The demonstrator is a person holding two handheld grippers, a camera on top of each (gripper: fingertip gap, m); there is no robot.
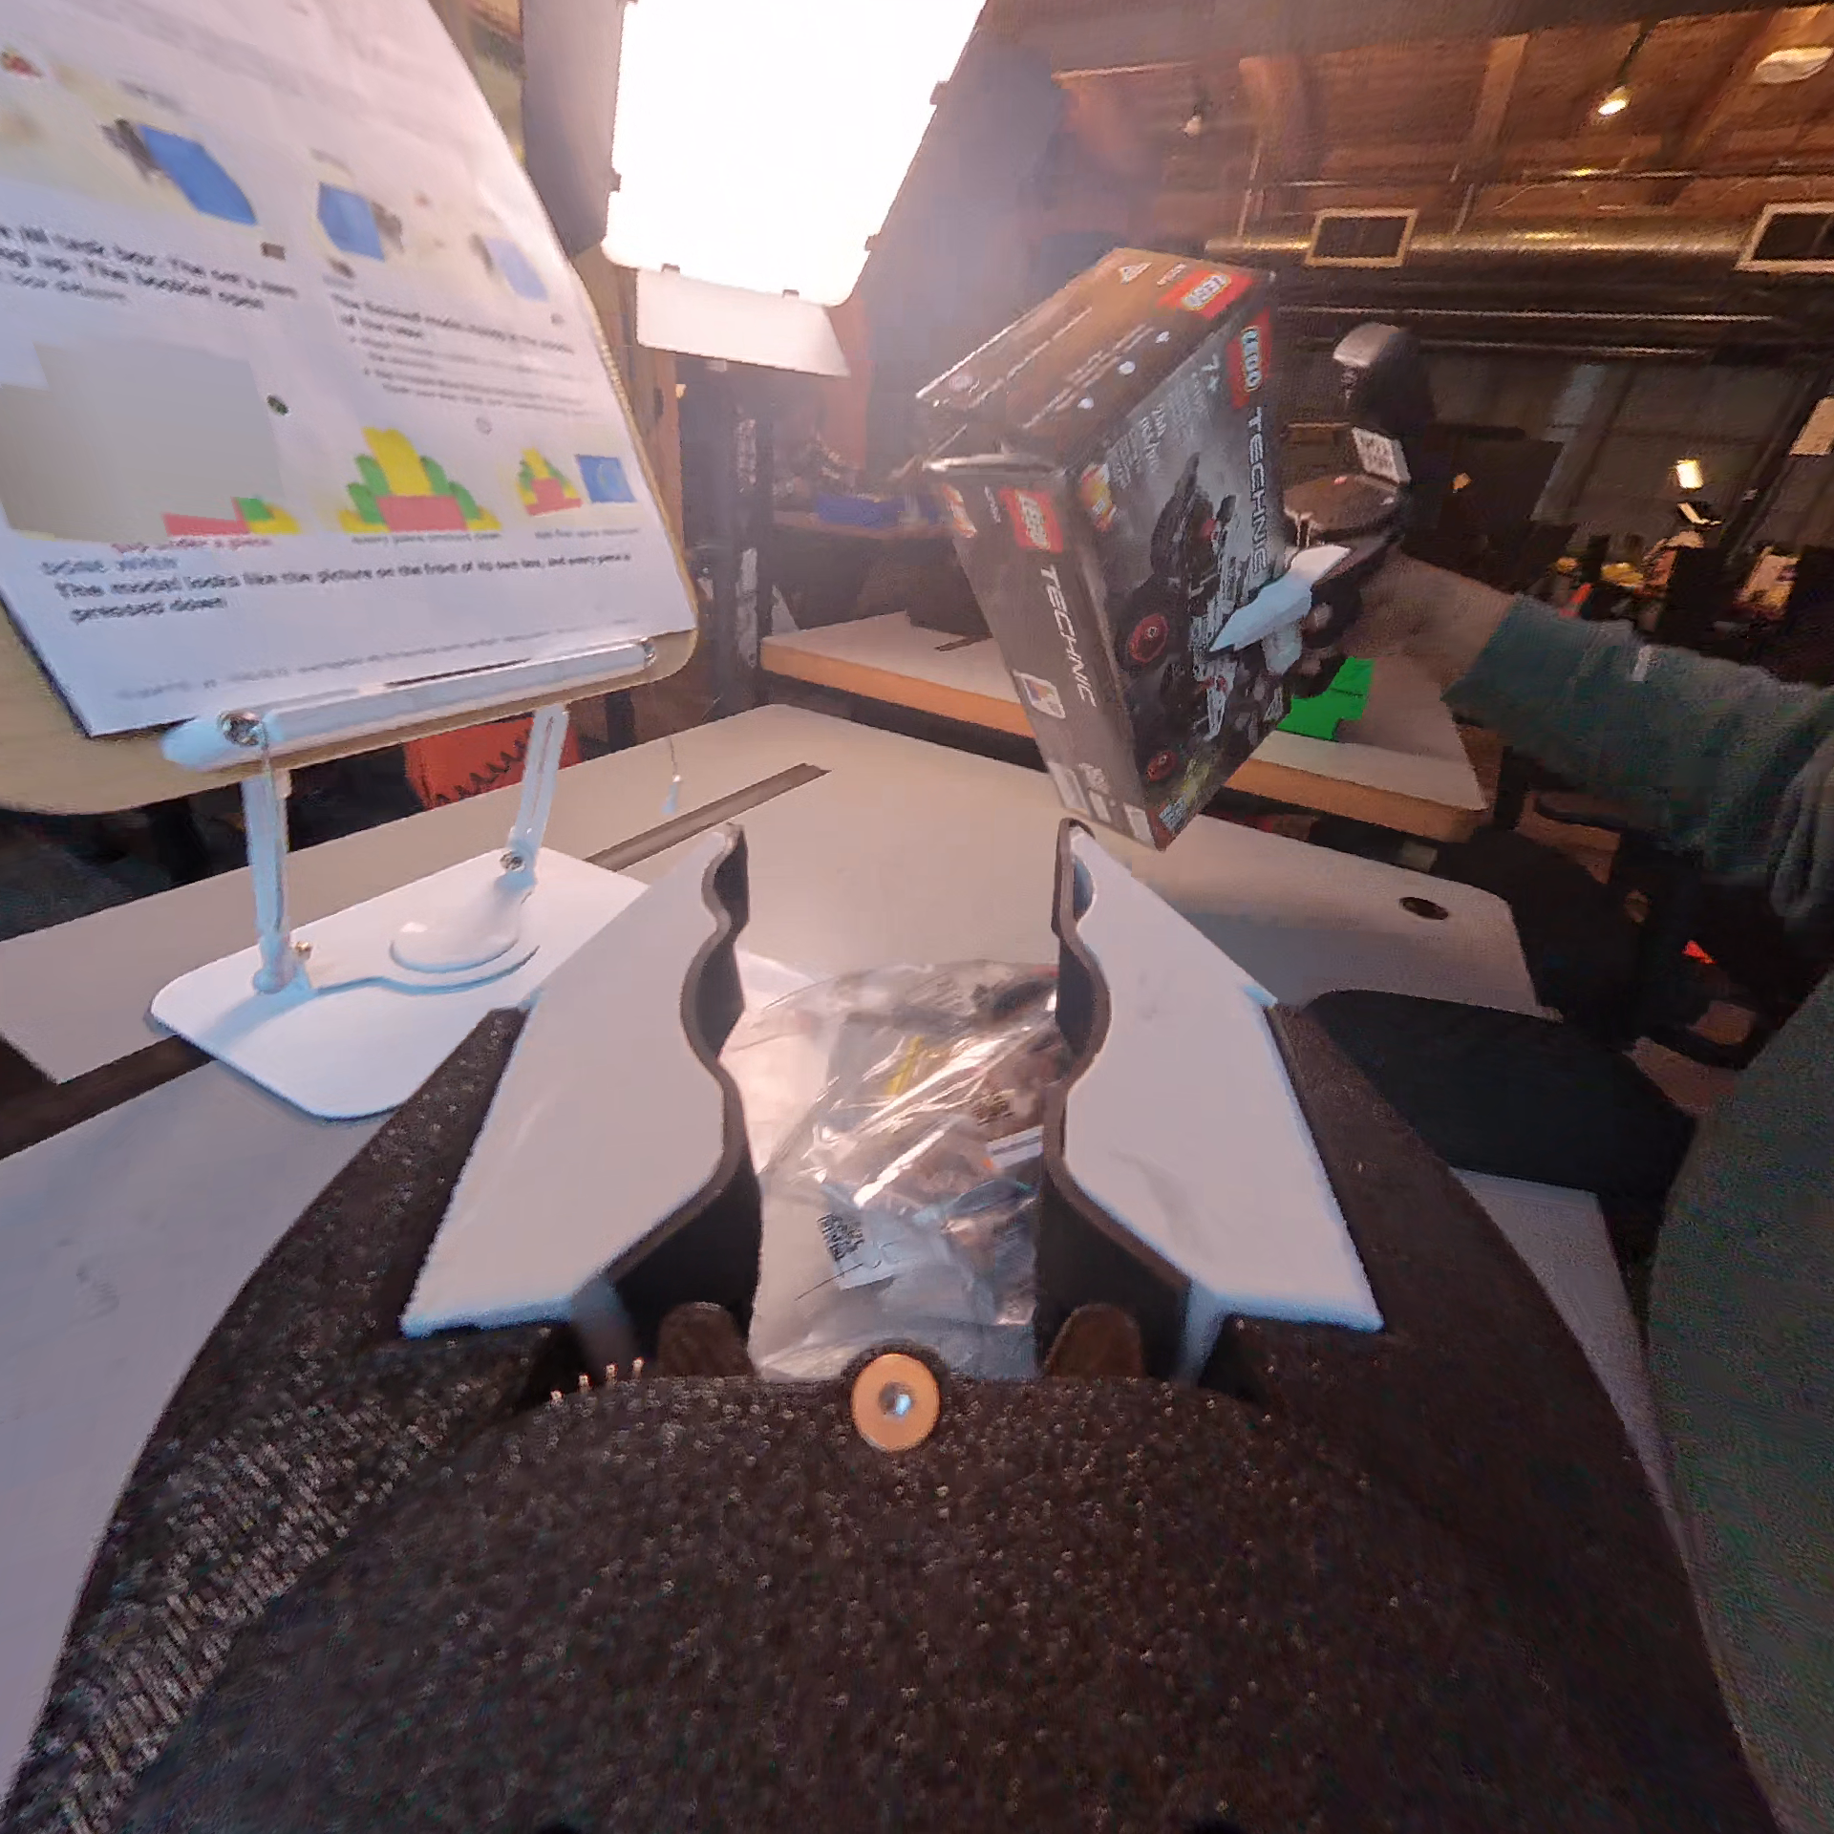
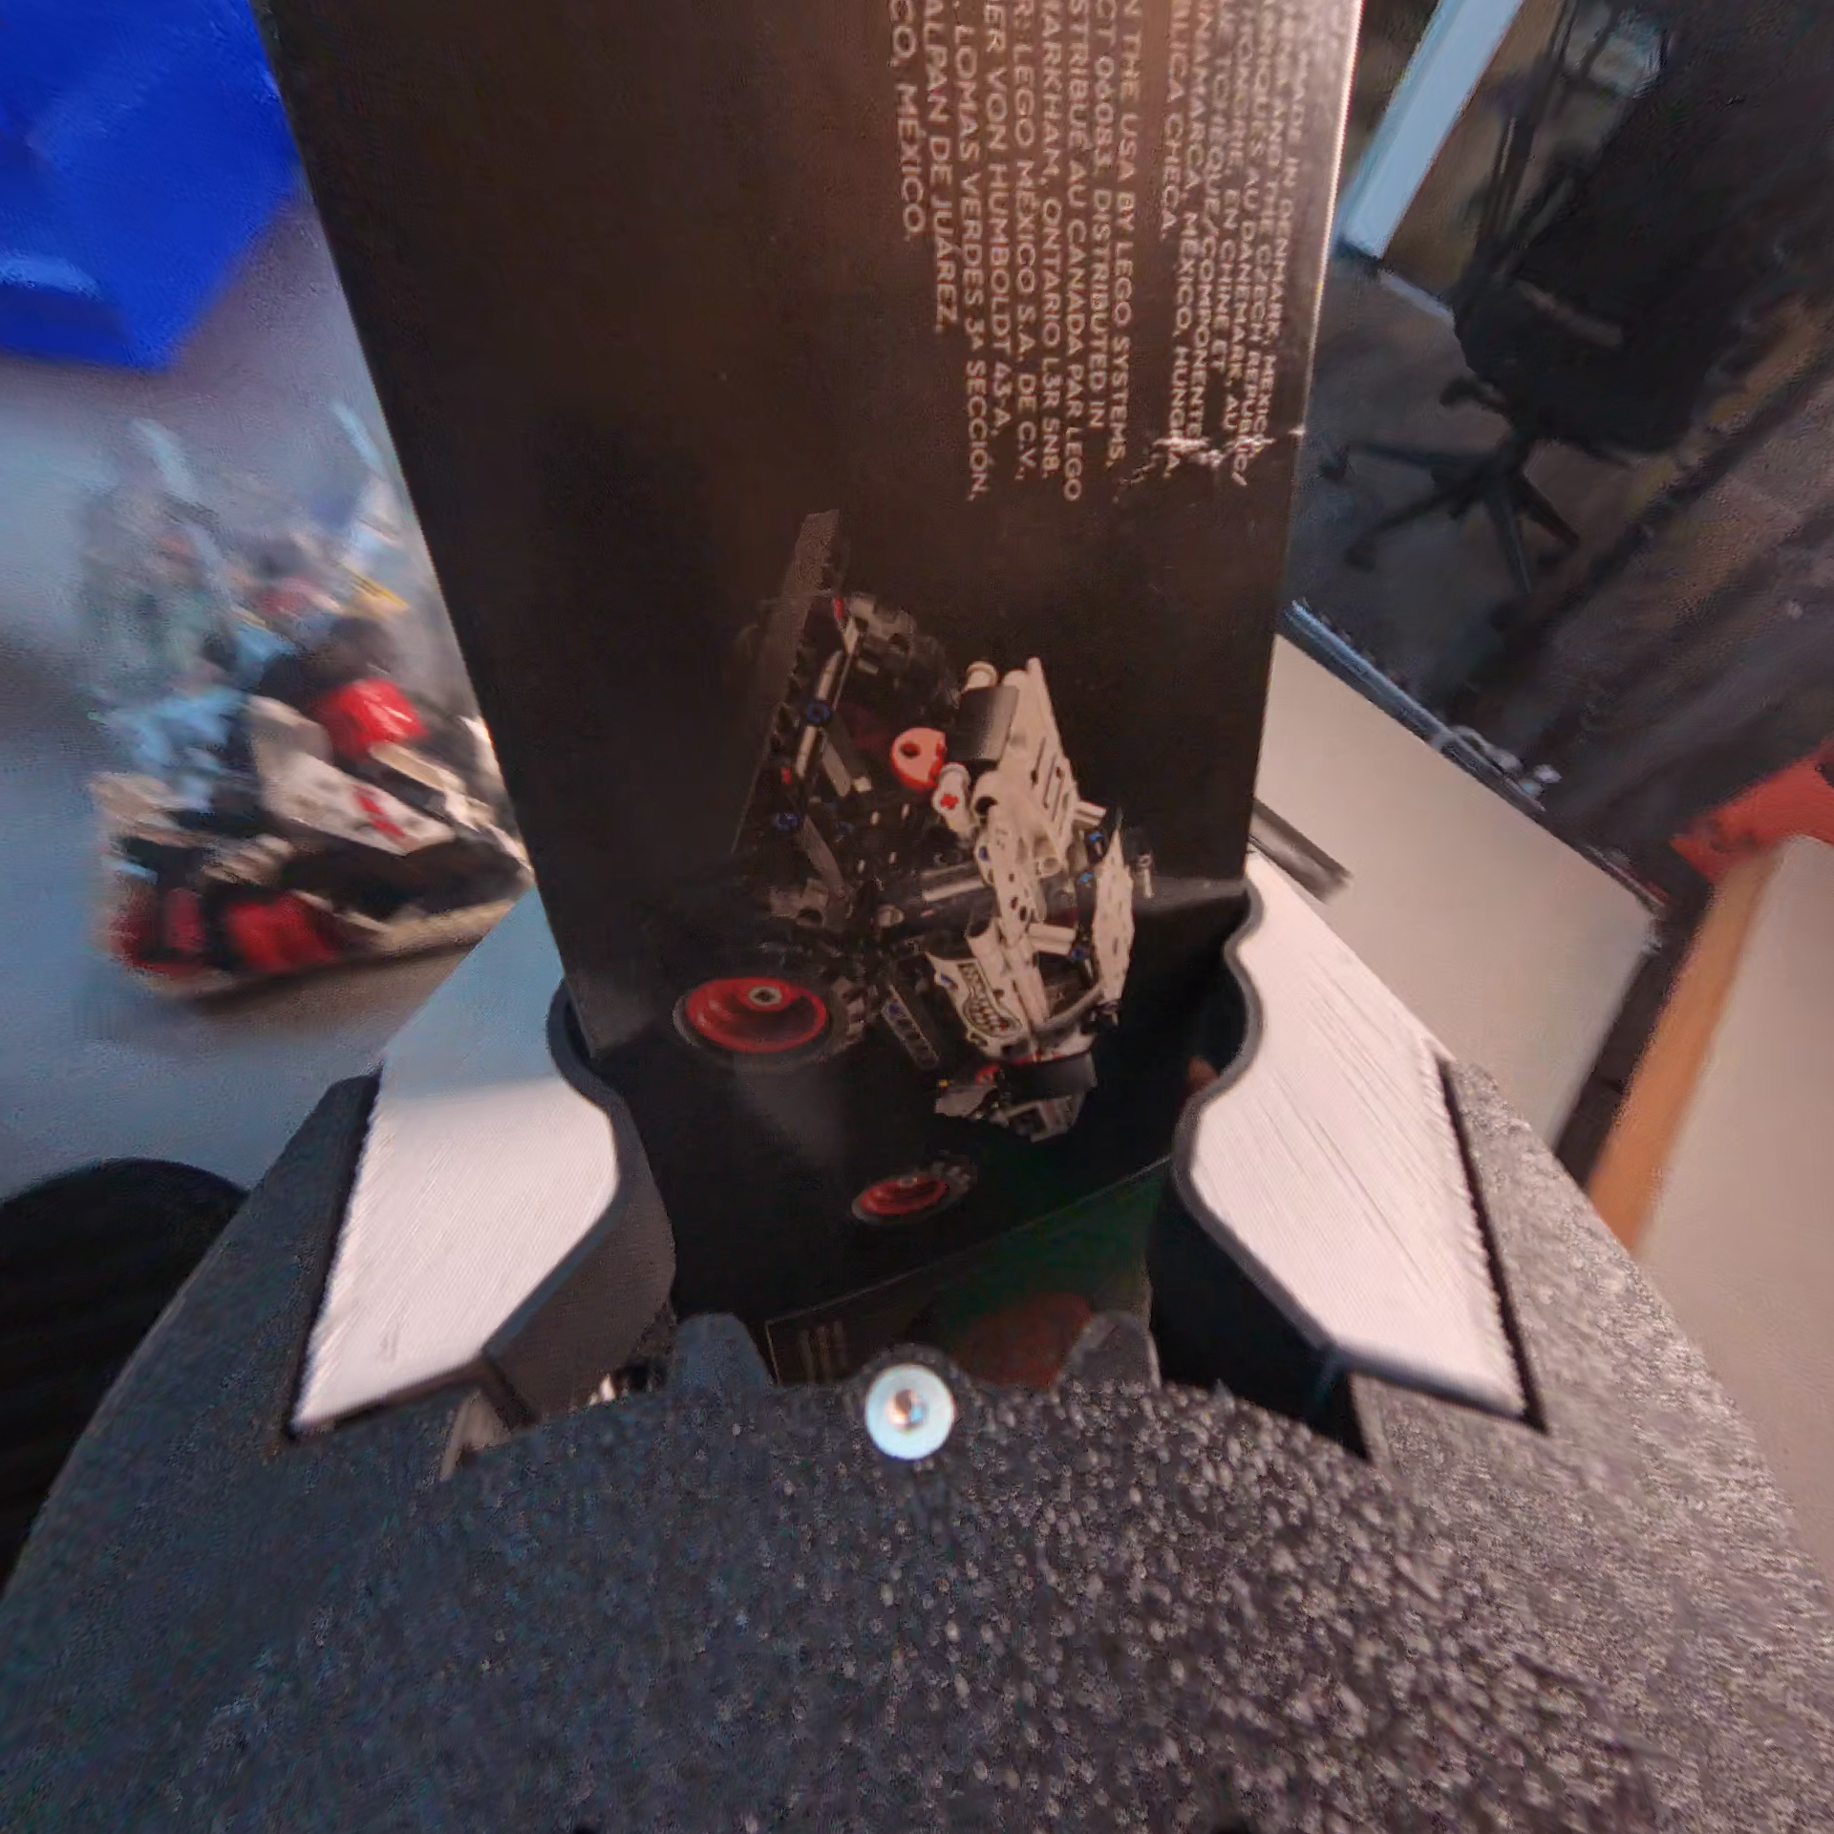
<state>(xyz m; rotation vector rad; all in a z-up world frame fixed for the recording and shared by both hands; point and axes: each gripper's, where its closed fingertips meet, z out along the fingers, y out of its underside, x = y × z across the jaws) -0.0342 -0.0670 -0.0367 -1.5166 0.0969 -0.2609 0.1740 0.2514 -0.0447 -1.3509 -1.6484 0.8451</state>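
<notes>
Your right gripper [image 2: 898, 1012] is clamped on the black toy box [image 2: 794, 447], frame centre; left gripper [image 1: 898, 953] spread wide over a clear parts bag [image 1: 893, 1141].

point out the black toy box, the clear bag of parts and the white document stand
black toy box [image 1: 1121, 556], left wrist view, on its printed front face
clear bag of parts [image 1: 893, 1121], left wrist view, on the crinkled plastic between the gripper's fingers
white document stand [image 1: 327, 1032], left wrist view, on its flat base plate
</notes>
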